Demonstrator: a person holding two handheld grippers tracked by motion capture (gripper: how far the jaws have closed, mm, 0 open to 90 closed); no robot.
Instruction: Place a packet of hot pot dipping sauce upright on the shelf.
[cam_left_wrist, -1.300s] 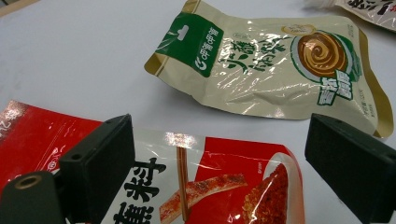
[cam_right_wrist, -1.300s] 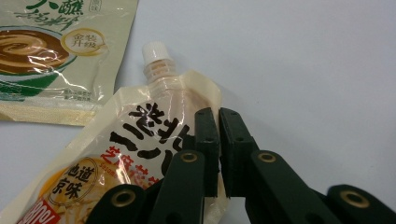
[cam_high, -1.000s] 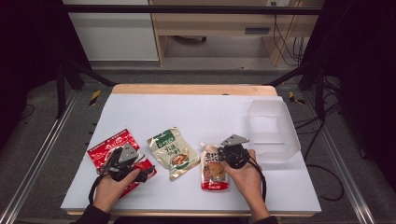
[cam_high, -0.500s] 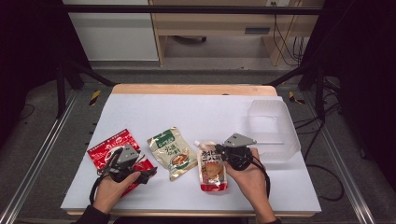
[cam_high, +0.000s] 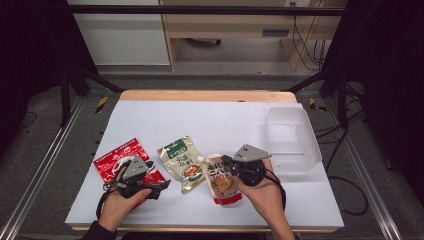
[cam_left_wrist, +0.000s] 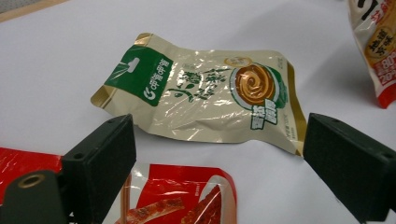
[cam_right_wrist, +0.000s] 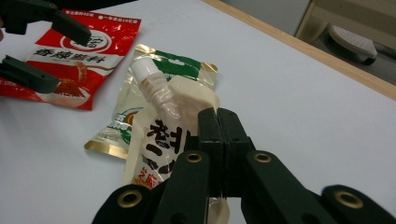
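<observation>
Right gripper view: right claw (cam_right_wrist: 217, 116) clamps spouted pouch (cam_right_wrist: 161, 126).

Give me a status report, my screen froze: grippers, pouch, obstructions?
Right gripper shut on spouted pouch, pouch tilted up off table. Left gripper open, hovering over red packet. Green packet beside pouch; clear bin unobstructed.

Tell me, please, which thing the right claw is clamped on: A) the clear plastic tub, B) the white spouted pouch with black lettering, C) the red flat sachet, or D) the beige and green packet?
B: the right claw is pressed shut on the white spouted pouch with black lettering, lifting its top corner.
</observation>
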